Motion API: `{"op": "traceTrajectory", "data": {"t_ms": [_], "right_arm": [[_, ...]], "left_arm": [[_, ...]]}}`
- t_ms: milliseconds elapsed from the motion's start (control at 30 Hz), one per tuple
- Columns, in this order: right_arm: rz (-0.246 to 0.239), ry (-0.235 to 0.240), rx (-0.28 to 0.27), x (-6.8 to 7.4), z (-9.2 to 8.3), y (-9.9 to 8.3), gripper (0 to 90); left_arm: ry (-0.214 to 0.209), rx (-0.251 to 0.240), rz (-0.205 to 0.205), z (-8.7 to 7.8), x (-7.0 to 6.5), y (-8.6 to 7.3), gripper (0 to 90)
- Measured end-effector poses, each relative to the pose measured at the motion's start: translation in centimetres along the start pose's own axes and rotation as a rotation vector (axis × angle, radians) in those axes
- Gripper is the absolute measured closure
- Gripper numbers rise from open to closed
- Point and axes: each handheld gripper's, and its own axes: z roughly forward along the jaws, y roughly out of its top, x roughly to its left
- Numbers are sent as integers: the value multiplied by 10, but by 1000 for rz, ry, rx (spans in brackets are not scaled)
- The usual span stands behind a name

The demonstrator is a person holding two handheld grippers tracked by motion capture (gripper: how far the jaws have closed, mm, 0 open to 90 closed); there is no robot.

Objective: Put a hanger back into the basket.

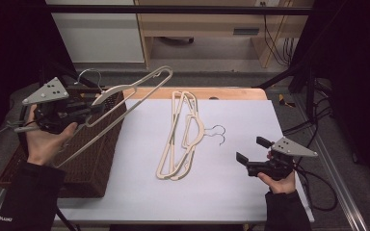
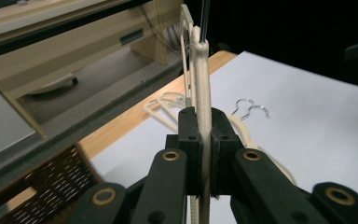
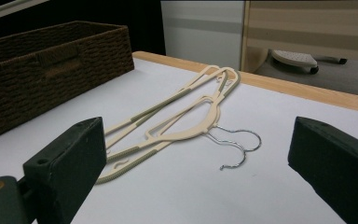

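Left tongs (image 2: pixel 205 140) clamping hanger (image 1: pixel 125 103), seemingly above basket (image 1: pixel 96 159)

Basket (image 1: pixel 91 159) at table (image 1: pixel 231 192) left edge, held hanger (image 1: pixel 125 103) above it, two hangers (image 1: pixel 180 139) mid-table

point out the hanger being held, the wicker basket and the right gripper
held hanger (image 1: pixel 125 103), high view, on its long lower bar
wicker basket (image 3: pixel 37 70), right gripper view, on its front woven wall
right gripper (image 1: pixel 251 149), high view, midway between its open jaw tips
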Motion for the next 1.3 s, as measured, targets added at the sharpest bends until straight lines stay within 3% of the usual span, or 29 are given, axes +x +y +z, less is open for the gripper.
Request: {"op": "traceTrajectory", "data": {"t_ms": [400, 567, 667, 1067, 1300], "right_arm": [[-2, 7, 6, 0, 2, -1, 43], [-1, 7, 3, 0, 2, -1, 43], [-2, 7, 9, 0, 3, -1, 43], [-5, 9, 14, 1, 5, -2, 43], [-7, 12, 20, 2, 6, -3, 43]], "left_arm": [[89, 62, -20, -22, 53, -46, 857], [117, 77, -30, -25, 69, -62, 857], [129, 99, -57, -28, 78, -78, 857], [193, 155, -101, -28, 95, -111, 857], [180, 209, -116, -12, 92, -134, 857]]}}
